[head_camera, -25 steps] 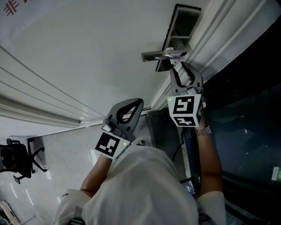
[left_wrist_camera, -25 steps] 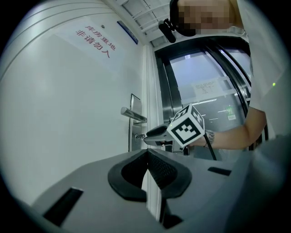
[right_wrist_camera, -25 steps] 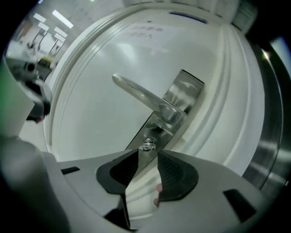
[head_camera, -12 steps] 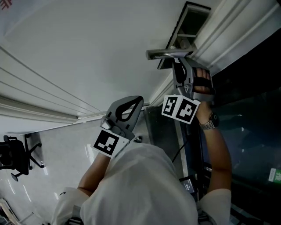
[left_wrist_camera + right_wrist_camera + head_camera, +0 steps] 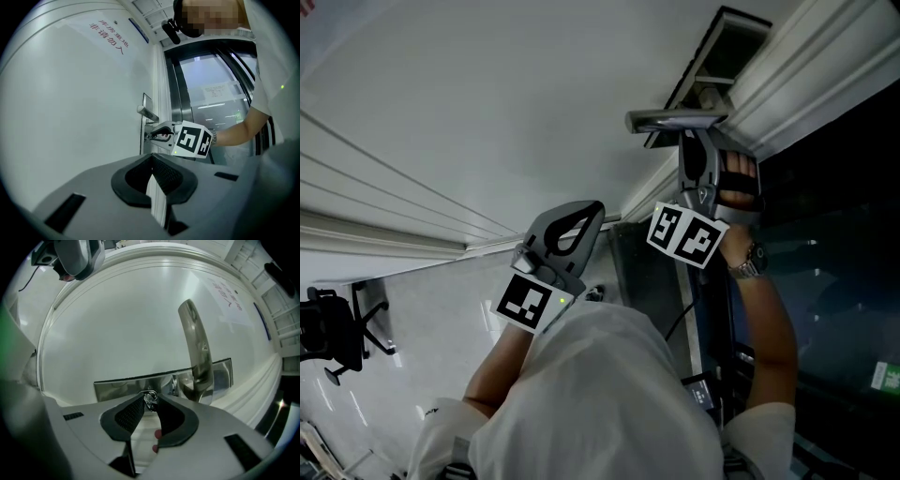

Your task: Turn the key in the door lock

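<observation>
The right hand-held gripper [image 5: 149, 405], whose jaws have just been closing, pinches the key [image 5: 150, 397] at its tips, dead ahead in the lock plate [image 5: 122, 385] by the door handle [image 5: 197, 348]. The key's axis appears to run along the gripper's own line. The left hand-held gripper [image 5: 152, 161] hangs well back, closed and empty. The jaw tips hide the key's blade and the keyhole.
</observation>
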A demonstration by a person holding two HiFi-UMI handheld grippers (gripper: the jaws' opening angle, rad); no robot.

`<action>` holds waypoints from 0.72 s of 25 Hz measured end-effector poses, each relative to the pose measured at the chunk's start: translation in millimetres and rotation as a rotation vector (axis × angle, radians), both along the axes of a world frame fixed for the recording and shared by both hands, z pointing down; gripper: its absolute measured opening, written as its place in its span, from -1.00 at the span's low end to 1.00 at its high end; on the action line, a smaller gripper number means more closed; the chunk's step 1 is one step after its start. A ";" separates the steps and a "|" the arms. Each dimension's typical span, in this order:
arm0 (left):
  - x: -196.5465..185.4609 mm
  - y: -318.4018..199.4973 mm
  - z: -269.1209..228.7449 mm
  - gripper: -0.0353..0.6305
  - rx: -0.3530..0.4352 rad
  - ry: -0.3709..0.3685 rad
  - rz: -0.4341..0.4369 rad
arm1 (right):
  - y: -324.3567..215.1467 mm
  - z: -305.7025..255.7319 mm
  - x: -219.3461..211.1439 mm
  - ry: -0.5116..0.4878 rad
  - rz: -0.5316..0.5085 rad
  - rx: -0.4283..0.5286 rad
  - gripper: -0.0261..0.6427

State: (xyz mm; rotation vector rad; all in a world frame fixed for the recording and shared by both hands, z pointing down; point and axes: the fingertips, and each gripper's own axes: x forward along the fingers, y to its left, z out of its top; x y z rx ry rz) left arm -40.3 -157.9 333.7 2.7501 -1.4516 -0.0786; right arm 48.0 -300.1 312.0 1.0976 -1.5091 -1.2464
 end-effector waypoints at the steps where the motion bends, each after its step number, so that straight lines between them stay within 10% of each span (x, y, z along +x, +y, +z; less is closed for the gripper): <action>1: -0.6 -0.6 -0.8 -0.88 0.001 0.001 0.002 | 0.4 -0.8 -0.4 -0.022 0.000 0.000 -0.66; 11: 3.1 -1.5 -1.8 -0.88 -0.003 0.004 0.041 | 1.6 -5.9 -1.2 -0.251 0.024 -0.084 -0.70; 18: 2.6 1.0 0.2 -0.88 -0.003 0.000 0.042 | -1.9 -10.1 2.6 -0.614 0.038 -0.264 -0.89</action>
